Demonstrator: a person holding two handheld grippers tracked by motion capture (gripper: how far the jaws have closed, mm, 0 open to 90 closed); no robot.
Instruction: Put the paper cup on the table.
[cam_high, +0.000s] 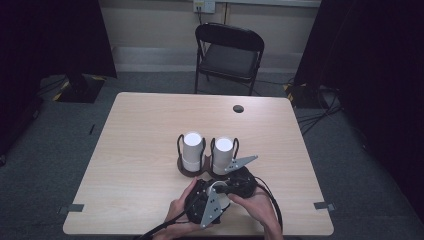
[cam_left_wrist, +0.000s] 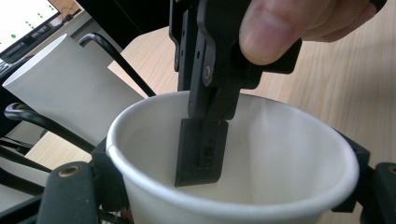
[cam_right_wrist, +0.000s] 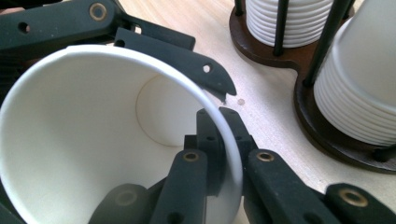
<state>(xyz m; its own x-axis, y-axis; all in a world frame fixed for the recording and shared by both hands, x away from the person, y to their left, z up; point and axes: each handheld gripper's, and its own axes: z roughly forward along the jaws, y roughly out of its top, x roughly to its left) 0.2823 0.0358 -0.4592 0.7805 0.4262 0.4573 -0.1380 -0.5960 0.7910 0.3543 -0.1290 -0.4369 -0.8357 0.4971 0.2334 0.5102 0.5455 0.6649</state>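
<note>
A white paper cup (cam_left_wrist: 280, 154) (cam_right_wrist: 84, 140) is held between both grippers near the table's front edge (cam_high: 221, 196). My left gripper (cam_high: 202, 204) (cam_left_wrist: 229, 200) has its black jaws hugging the cup's outer wall on both sides. My right gripper (cam_high: 234, 188) (cam_right_wrist: 225, 122) is shut on the cup's rim, one jaw inside the cup and one outside. In the left gripper view that inner jaw hangs down into the cup, with a thumb (cam_left_wrist: 280, 28) on the gripper above it. Just beyond stand two stacks of white cups (cam_high: 192, 146) (cam_high: 223, 151) in a dark holder (cam_high: 196, 171) (cam_right_wrist: 280, 56) with black rods.
A black folding chair (cam_high: 229, 52) stands behind the table's far edge. A round cable hole (cam_high: 238, 108) sits at the table's far right. Bare light wood (cam_high: 140, 135) lies left and right of the cup holder. Dark curtains flank the room.
</note>
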